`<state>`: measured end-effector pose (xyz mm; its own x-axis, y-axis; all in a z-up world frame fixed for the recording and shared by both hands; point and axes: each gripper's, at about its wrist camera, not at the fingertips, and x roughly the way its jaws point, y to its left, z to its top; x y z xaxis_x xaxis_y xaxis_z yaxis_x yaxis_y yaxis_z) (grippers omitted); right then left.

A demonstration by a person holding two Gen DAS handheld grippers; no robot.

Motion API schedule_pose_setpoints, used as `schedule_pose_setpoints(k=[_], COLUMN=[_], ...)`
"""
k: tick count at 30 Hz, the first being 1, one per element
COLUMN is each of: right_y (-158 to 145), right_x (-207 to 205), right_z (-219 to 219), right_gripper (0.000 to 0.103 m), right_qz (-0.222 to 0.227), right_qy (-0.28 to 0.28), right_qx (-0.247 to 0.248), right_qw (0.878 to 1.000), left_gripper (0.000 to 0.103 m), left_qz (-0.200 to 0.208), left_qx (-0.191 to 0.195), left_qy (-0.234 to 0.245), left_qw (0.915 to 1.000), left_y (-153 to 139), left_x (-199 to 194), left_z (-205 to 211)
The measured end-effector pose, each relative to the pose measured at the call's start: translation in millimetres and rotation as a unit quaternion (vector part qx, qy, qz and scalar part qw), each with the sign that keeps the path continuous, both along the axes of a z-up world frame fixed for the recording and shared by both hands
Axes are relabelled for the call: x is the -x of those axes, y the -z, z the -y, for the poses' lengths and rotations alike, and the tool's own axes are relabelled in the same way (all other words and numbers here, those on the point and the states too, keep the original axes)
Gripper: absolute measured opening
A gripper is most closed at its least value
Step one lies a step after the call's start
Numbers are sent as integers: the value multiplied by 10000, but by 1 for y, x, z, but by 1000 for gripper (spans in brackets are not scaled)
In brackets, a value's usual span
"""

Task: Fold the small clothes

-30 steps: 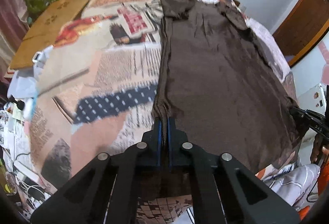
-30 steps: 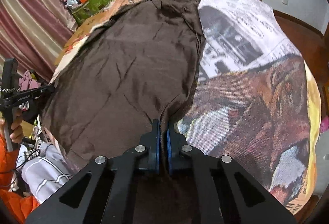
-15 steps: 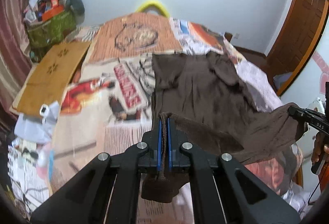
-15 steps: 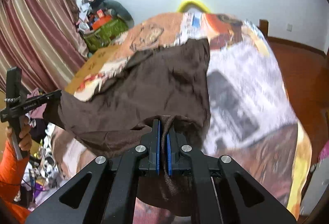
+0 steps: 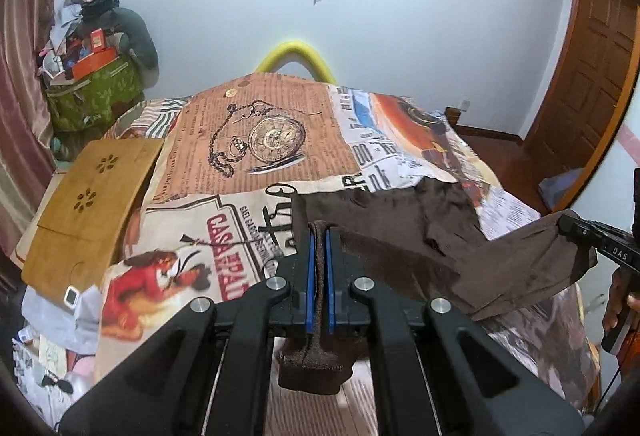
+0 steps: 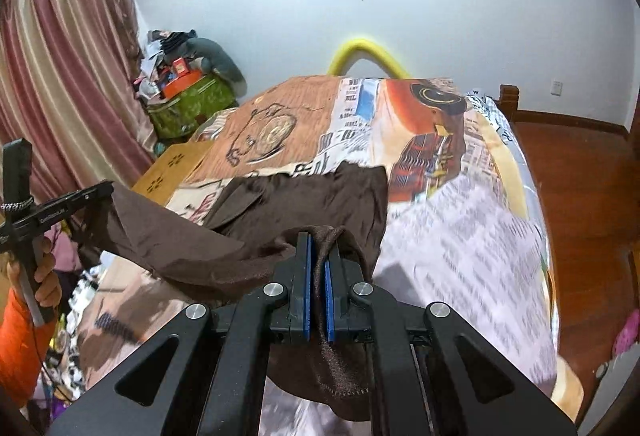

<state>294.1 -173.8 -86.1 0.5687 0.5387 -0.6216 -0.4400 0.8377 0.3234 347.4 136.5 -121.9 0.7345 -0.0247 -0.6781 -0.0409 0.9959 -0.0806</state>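
Even, soft indoor light, faint shadows, strong fisheye bending with dark corners, motion blur on the bedspread point(image 6: 472, 236) in the right view

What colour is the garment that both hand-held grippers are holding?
The garment is plain dark brown, with no pattern. The right wrist view shows it best.

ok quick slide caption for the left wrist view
Left gripper shut on a brown garment, lifting its near edge over a printed bedspread.
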Motion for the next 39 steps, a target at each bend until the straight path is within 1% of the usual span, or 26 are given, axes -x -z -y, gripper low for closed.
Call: schedule_pose_setpoints(k=[4,8,11,14,17,19,20,21,22,23,24,25,26,28,31,32,33,35,36,37,39], right_y=[15,37,52,67,77,79,79,78,74,70,65,60,52,39,22,17,14,15,17,22,31], right_x=[-29,-57,-72,-81,-83,-83,-83,-84,-82,-80,-79,-77,-72,-64,-54,-48,-43,-34,-31,-27,-21], right_z=[-11,-20,-20,-22,-22,-20,-18,-17,-15,-14,-13,-12,-11,-10,-12,-14,-16,-23,-27,-33,-44], right_gripper=[5,5,5,5,6,8,9,13,19,22,28,34,38,51,57,58,62,65,69,71,72], right_qz=[-136,-270,-420,-579,-742,-864,-906,-922,-924,-894,-817,-718,-584,-337,-83,-39,-15,-20,-36,-73,-129], right_qy=[36,39,76,108,60,20,11,7,6,18,43,72,87,94,26,-38,-101,-245,-293,-396,-532], right_qx=[84,243,300,475,576,586,563,536,490,490,517,564,612,695,744,722,702,737,769,840,965], right_qw=[9999,9993,9986,9971,9956,9945,9943,9943,9945,9948,9953,9958,9964,9970,9972,9974,9975,9970,9966,9957,9938], left_gripper=[4,4,4,4,6,11,16,24,30,38,45,48,51,53,60,65,71,77,83,86,87], left_qz=[-261,-542,-721,-978,-1239,-1304,-1304,-1307,-1286,-1225,-1137,-1066,-999,-847,-718,-710,-719,-812,-903,-989,-1150], left_qx=[97,22,-27,-84,33,35,38,28,8,-10,-48,-108,-161,-282,-417,-442,-466,-543,-579,-611,-647], left_qy=[-94,-179,-248,-318,-300,-301,-302,-302,-302,-299,-293,-287,-278,-236,-114,-65,-35,73,140,195,262], left_qw=[9996,9984,9971,9947,9918,9910,9910,9910,9912,9920,9931,9938,9945,9957,9965,9965,9963,9952,9941,9930,9909], left_y=[28,59,80,100,117,122,122,122,119,116,110,104,99,87,75,73,73,77,82,87,98], left_x=[-42,-69,-83,-94,-101,-101,-100,-100,-98,-96,-92,-90,-87,-79,-62,-58,-55,-47,-45,-43,-41], left_z=[-11,-18,-24,-30,-37,-40,-39,-39,-39,-39,-39,-38,-37,-34,-28,-25,-23,-15,-11,-8,-1])
